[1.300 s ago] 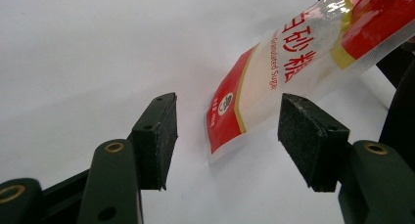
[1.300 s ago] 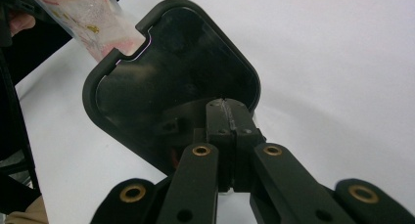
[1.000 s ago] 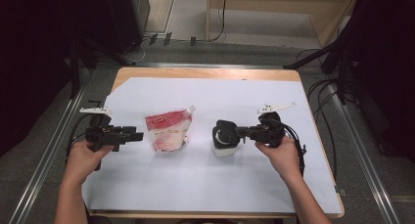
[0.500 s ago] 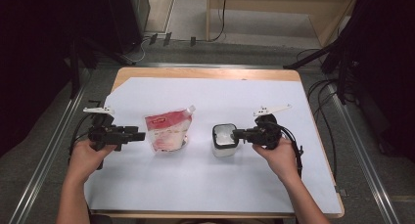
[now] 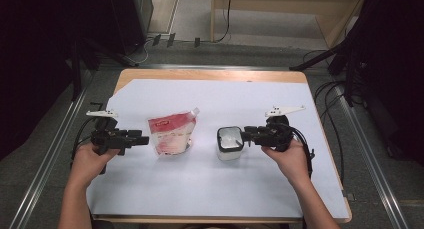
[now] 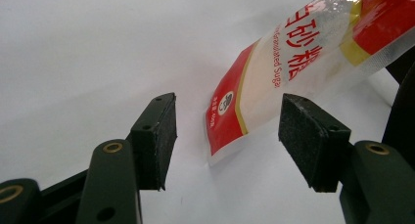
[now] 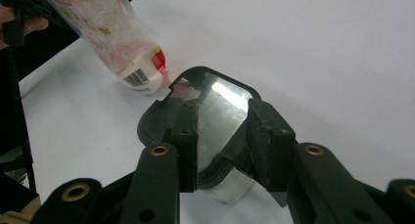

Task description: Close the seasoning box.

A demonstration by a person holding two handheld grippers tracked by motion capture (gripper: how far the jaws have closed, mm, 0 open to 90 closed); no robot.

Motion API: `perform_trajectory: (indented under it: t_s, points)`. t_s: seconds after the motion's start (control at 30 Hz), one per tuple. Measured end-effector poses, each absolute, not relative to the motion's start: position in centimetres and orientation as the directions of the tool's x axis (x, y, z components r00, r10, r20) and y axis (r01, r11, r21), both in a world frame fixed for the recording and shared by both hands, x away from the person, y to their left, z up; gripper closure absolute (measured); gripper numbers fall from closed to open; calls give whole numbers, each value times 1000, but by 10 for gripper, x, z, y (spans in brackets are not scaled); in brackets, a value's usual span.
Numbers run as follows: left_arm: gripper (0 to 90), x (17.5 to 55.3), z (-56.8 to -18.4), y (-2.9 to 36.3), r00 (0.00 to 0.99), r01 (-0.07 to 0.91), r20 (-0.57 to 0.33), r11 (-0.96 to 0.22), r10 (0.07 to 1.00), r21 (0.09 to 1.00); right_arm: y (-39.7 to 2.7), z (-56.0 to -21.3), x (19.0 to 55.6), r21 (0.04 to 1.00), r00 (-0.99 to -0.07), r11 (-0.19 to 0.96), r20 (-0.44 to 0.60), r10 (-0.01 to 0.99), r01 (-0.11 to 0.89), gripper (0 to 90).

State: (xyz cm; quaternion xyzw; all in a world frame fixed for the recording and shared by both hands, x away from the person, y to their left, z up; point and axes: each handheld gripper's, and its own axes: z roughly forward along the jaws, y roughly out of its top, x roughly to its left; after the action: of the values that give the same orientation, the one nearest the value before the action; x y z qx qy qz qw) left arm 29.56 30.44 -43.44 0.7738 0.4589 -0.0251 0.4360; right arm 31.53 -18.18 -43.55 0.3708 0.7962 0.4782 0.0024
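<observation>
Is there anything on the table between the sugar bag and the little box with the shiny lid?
No. In the high view, only bare white table cover lies between the sugar pouch and the foil-lidded container.

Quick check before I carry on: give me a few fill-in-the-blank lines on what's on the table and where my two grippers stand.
1. The sugar pouch lies on the table's ____ cover.
2. The left gripper has its jaws ____, with a corner of the pouch in the gap, untouched.
3. The right gripper points at the small container, whose lid has a ____ rim.
4. In the high view the container stands to the ____ of the pouch.

Missing words: white; open; black; right
</observation>
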Motion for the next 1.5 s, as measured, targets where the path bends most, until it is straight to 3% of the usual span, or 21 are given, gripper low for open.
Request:
perform_trajectory:
  t_s: [0.87, 1.5]
  points:
    - [395, 297, -436, 303, 572, 729, -416, -206, 707, 653, -221, -453, 321, 787, -671, 233, 285, 684, 571, 493]
    - [389, 299, -437, 304, 570, 724, -405, -204, 715, 658, -240, -477, 327, 755, -617, 253, 244, 748, 605, 499]
